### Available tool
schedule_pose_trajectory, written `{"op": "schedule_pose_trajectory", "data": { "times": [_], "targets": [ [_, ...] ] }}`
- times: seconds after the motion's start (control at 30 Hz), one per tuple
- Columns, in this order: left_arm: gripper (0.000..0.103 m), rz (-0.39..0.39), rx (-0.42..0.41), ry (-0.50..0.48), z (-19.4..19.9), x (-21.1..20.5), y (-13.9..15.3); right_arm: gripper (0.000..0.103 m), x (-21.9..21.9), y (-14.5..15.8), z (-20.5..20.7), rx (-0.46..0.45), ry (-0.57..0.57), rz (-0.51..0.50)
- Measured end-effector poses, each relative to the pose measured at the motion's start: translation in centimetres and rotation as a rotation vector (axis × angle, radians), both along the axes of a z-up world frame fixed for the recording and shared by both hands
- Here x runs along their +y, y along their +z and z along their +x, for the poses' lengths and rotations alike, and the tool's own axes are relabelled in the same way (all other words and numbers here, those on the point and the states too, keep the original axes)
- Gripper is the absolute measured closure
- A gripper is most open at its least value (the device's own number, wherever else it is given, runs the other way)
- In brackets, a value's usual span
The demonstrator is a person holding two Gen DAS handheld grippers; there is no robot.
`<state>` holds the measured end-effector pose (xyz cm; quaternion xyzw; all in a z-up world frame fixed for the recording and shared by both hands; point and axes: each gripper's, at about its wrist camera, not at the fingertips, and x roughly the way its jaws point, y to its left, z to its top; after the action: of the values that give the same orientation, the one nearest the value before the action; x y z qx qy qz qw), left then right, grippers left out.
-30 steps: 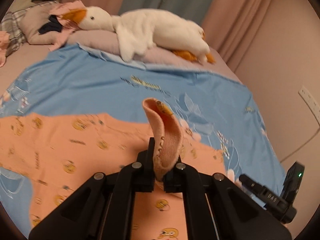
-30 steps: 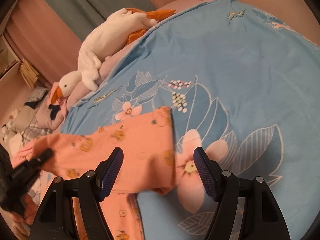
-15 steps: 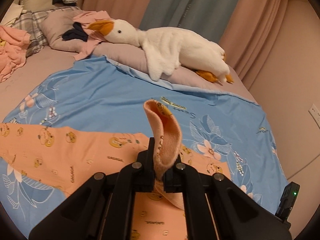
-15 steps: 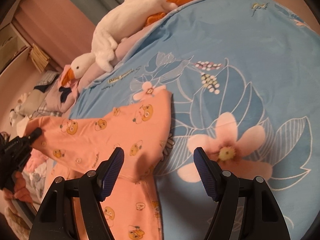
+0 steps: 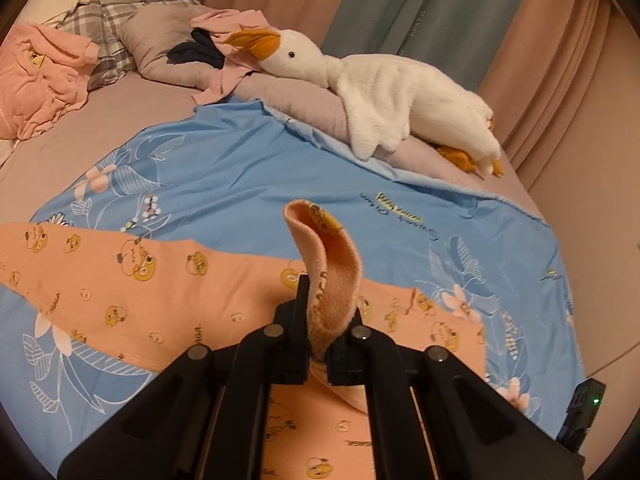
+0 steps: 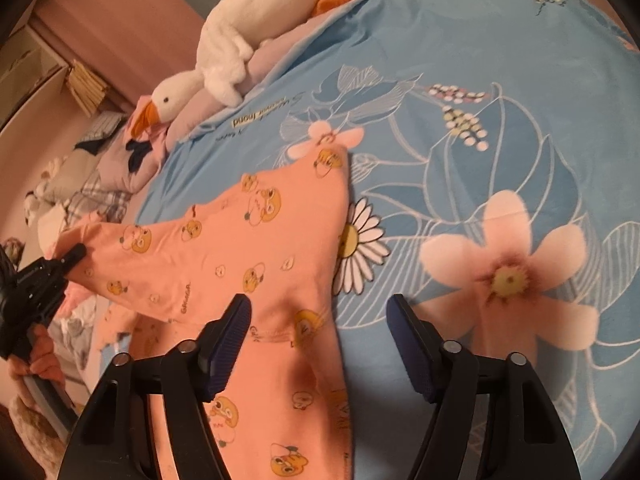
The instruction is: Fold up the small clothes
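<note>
Across the bed: blue floral sheet (image 5: 248,168) spread flat, covering most of both views.
Garment: orange printed garment (image 5: 168,284) lying on the sheet, one part stretched toward 9 o'clock in the left wrist view; duck-like cartoon print all over.
Writing, sheet: script line with a yellow tag near 1 o'clock of the left view; too distorted to read with confidence.
Writing, garment: small repeated word, seemingly "GAGAGA", not certain.
Surroundings: white plush goose (image 5: 384,88) on a mauve pillow (image 5: 296,104) at 12 o'clock; crumpled pink clothing (image 5: 40,80) at 10 o'clock; curtains (image 5: 400,12) behind.
Left gripper (image 5: 318,336): jaws together, clamped on a garment edge that stands up in a curl.
Right gripper (image 6: 320,344): jaws apart and closing; garment lies under the gap, pads not pressing it.
View difference: right wrist view alone shows the left gripper from outside at 9 o'clock, a hand (image 6: 38,356) under it, and the garment's crotch seam.
</note>
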<state>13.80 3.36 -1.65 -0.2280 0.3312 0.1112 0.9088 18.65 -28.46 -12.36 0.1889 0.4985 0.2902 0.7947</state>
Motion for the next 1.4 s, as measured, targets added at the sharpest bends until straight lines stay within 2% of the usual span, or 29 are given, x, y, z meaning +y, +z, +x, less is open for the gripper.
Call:
{"op": "schedule_pose_trajectory", "data": {
  "times": [0.07,0.2,0.23,0.27,0.3,0.33,0.63,0.73,0.97,1.23,1.4],
  "targets": [
    [0.099,-0.012,0.009,0.008,-0.1,0.4,-0.5,0.042,0.7,0.0,-0.1,-0.002,0.022,-0.009],
    [0.099,-0.019,0.029,0.016,-0.2,0.9,-1.2,0.060,2.2,-0.5,-0.3,-0.002,0.066,-0.040],
    [0.099,-0.018,0.032,0.019,-0.3,1.0,-1.3,0.061,2.5,-0.8,-0.3,0.006,0.075,-0.041],
    [0.099,-0.017,0.036,0.020,-0.3,1.1,-1.4,0.070,2.9,-1.1,-0.2,0.011,0.081,-0.051],
    [0.099,-0.013,0.041,0.020,-0.4,1.2,-1.6,0.087,3.1,-1.3,-0.2,0.002,0.080,-0.076],
    [0.099,-0.012,0.045,0.022,-0.5,1.3,-1.7,0.090,3.1,-1.3,-0.2,-0.009,0.072,-0.101],
    [0.098,-0.037,0.092,0.045,-0.7,2.7,-3.5,0.094,1.1,-0.3,-0.2,-0.035,0.002,-0.074],
    [0.098,-0.027,0.113,0.050,-0.8,3.0,-4.6,0.094,0.8,-0.5,-0.2,-0.025,0.003,-0.050],
    [0.096,-0.060,0.188,0.049,-0.8,4.3,-7.2,0.094,1.5,-0.9,-0.2,-0.014,0.009,-0.076],
    [0.094,-0.050,0.212,0.038,-1.2,4.6,-8.7,0.094,1.6,-1.1,0.0,-0.004,0.014,-0.090],
    [0.091,-0.101,0.224,0.040,-1.4,5.2,-9.5,0.094,1.5,-1.3,0.1,0.006,0.015,-0.089]
  ]
}}
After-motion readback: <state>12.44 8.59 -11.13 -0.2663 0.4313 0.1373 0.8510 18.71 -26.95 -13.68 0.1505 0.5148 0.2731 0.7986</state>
